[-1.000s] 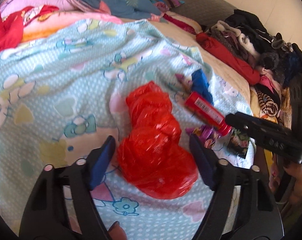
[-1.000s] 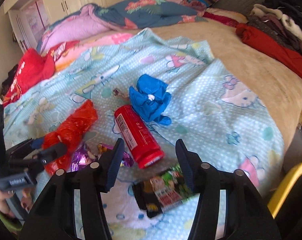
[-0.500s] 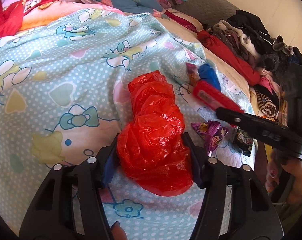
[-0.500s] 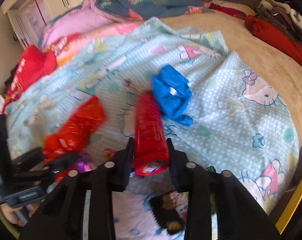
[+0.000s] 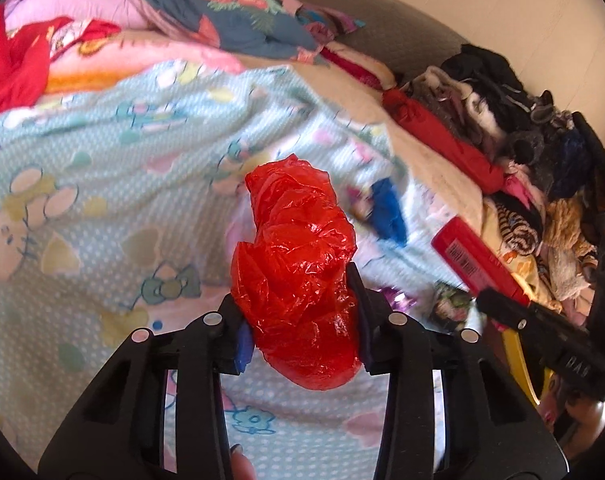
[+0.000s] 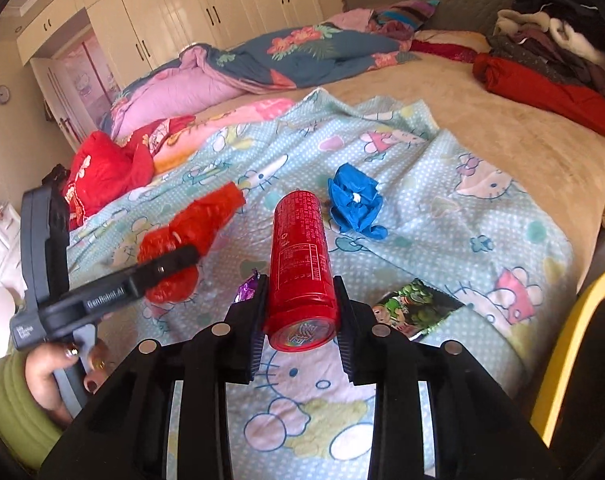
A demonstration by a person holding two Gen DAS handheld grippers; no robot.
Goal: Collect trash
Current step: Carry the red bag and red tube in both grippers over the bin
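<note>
My left gripper is shut on a crumpled red plastic bag and holds it above the blue cartoon blanket. The bag also shows in the right wrist view, with the left gripper clamped on it. My right gripper is shut on a red cylindrical can, lifted off the bed; the can shows in the left wrist view. A crumpled blue bag, a green snack wrapper and a purple candy wrapper lie on the blanket.
A pile of clothes lines the bed's right side. Quilts and pillows lie at the bed's head, red cloth at the left. A yellow bin rim stands at the bed's right edge. Wardrobes stand behind.
Both grippers closed on their items and lifted them: the left raised the red bag off the blanket, the right raised the red can, tilting it more upright.
</note>
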